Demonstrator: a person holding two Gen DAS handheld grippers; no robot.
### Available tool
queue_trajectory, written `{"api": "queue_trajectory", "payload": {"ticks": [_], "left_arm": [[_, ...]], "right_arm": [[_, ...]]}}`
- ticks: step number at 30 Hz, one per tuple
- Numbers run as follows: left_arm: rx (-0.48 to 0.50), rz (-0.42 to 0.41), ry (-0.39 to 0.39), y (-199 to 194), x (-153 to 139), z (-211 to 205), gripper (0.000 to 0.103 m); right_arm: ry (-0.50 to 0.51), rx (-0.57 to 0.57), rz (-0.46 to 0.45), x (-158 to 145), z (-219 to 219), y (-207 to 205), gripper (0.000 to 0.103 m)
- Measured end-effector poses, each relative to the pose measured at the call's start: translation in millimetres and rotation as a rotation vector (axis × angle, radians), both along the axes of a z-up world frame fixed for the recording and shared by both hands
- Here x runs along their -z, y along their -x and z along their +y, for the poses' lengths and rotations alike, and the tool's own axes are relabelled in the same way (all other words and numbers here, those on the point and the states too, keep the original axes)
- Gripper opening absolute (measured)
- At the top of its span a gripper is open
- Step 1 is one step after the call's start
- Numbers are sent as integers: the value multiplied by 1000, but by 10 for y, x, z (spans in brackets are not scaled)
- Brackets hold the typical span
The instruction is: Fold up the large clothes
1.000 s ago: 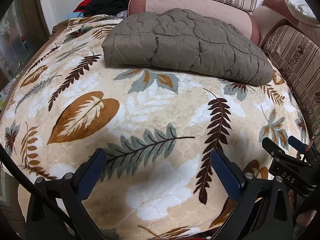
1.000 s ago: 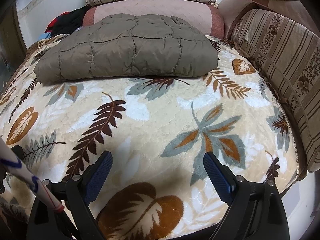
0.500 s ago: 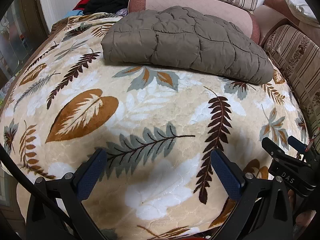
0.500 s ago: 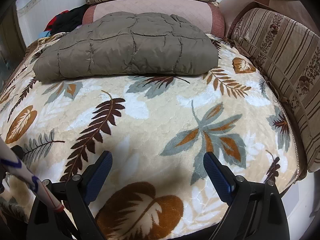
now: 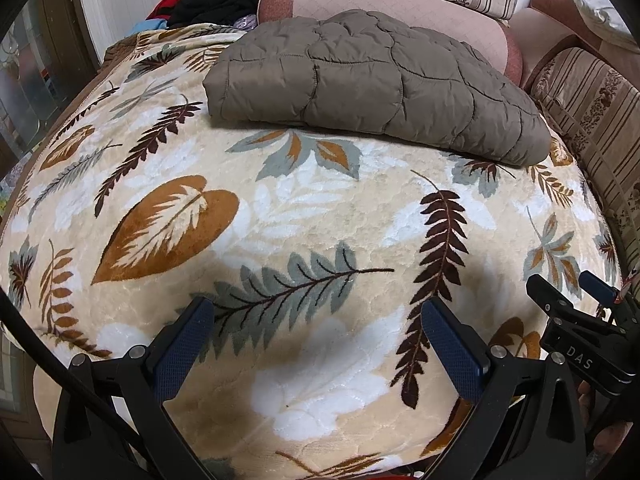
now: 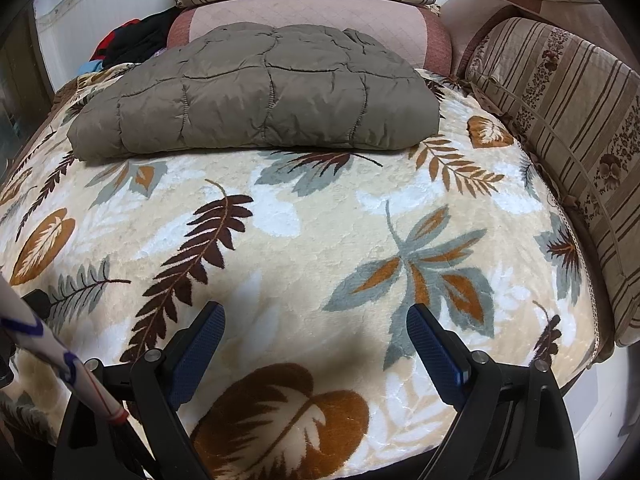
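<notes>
A grey-brown quilted puffer garment (image 5: 372, 84) lies folded into a thick rectangle at the far side of a leaf-patterned blanket (image 5: 320, 216); it also shows in the right wrist view (image 6: 260, 96). My left gripper (image 5: 318, 344) is open and empty, low over the blanket's near edge, well short of the garment. My right gripper (image 6: 316, 340) is open and empty over the near edge too. The right gripper's body (image 5: 580, 340) shows at the right edge of the left wrist view.
A pink bolster (image 6: 312, 16) and striped cushions (image 6: 560, 120) line the back and right side. A pile of dark and red clothes (image 5: 208, 4) sits at the back left. A white pole with blue marks (image 6: 52, 360) crosses the lower left.
Both grippers have tilted or drawn slightly, so the folded garment sits a little lower and nearer in both views. The garment itself has not moved. Both grippers stay open.
</notes>
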State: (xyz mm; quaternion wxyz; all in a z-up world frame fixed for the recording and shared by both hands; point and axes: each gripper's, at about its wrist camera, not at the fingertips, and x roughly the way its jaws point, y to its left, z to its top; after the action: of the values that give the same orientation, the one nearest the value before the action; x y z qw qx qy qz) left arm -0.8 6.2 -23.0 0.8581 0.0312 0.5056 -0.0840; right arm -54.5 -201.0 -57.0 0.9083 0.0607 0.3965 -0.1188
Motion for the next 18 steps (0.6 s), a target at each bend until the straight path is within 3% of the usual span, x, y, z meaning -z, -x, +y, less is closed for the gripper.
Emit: {"api": "queue_trajectory", "payload": {"ticks": [18], "left_arm": [[6,0,-14,-5,19,-15,103]], "right_arm": [[1,-4,2,12,14,-10,95]]}}
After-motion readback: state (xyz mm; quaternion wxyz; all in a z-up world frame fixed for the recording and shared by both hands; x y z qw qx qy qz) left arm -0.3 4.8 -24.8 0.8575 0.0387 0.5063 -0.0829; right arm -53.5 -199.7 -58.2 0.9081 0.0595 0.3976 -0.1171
